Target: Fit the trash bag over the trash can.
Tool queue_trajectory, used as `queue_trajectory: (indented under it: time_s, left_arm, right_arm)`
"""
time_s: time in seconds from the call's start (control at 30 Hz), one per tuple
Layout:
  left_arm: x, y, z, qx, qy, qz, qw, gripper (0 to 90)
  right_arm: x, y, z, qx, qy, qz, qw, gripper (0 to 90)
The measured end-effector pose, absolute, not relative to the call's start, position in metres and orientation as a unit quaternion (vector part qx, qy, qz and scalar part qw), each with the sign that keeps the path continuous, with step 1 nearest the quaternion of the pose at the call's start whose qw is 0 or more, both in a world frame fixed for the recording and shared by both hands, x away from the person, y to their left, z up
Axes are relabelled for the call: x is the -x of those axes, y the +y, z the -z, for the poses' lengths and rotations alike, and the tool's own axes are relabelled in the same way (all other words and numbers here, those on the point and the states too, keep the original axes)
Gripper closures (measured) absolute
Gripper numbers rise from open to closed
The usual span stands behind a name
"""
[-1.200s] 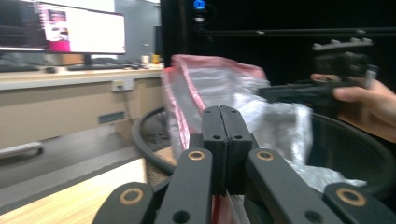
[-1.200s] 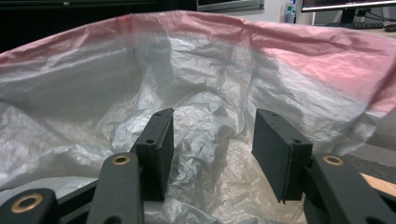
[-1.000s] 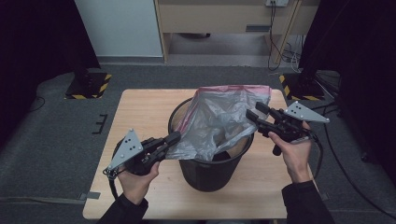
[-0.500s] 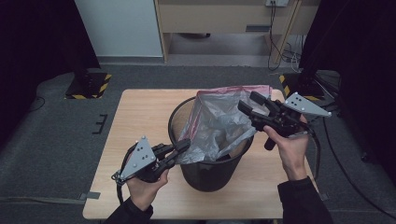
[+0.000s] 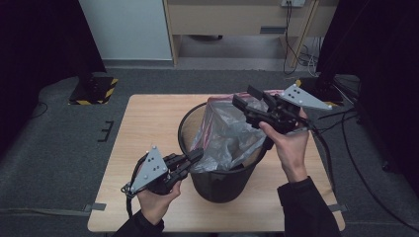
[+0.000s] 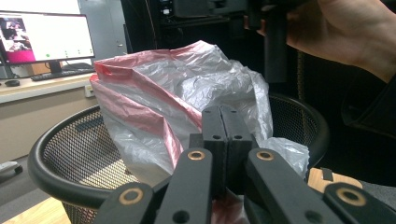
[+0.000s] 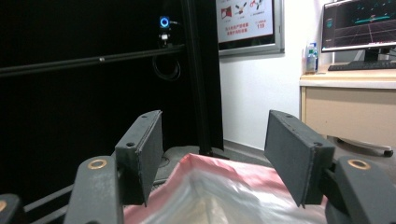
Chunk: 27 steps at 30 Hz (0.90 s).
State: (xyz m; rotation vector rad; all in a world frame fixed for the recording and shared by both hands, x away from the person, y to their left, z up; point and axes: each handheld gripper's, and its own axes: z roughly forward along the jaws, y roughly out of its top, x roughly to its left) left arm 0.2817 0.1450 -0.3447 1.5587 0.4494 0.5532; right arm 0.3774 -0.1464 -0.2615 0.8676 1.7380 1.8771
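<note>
A black mesh wastebasket (image 5: pixel 217 183) stands on the wooden table (image 5: pixel 148 123). A clear plastic bag with a red edge (image 5: pixel 231 134) sits crumpled in its mouth. My left gripper (image 5: pixel 196 156) is at the basket's near rim, shut on the bag's near edge. In the left gripper view the jaws (image 6: pixel 226 128) are pressed together, with the bag (image 6: pixel 187 79) bulging behind them over the basket rim (image 6: pixel 51 161). My right gripper (image 5: pixel 245 99) hovers over the bag's far side. Its jaws (image 7: pixel 215 158) have just been opening; the bag's red edge (image 7: pixel 219 191) lies below them, untouched.
The basket stands right of the table's middle, with bare wood to its left and front. On the floor behind are black-and-yellow striped bases (image 5: pixel 94 89) and a wooden cabinet (image 5: pixel 237 19). Cables (image 5: pixel 341 143) trail off the right gripper over the table's right edge.
The right gripper has let go of the bag's far edge, opened its jaws and lifted up and away from it. The left gripper has kept its hold at the near rim.
</note>
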Motion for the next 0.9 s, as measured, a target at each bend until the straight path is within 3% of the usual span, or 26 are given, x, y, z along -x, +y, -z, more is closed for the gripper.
queue_trajectory:
  time_s: [0.27,0.77,0.9]
  left_arm:
    - [-0.280,0.144,0.347,-0.680,0.199,-0.256,0.657,89.6]
    - [-0.279,0.143,0.350,-0.675,0.201,-0.261,0.660,89.5]
    - [-0.279,0.143,0.350,-0.675,0.201,-0.262,0.660,89.5]
  right_arm:
    - [-0.386,-0.111,0.272,-0.324,0.643,-0.664,0.202,36.9]
    - [-0.390,-0.084,0.297,-0.341,0.674,-0.628,0.185,44.4]
    - [-0.390,-0.082,0.301,-0.340,0.687,-0.619,0.172,64.5]
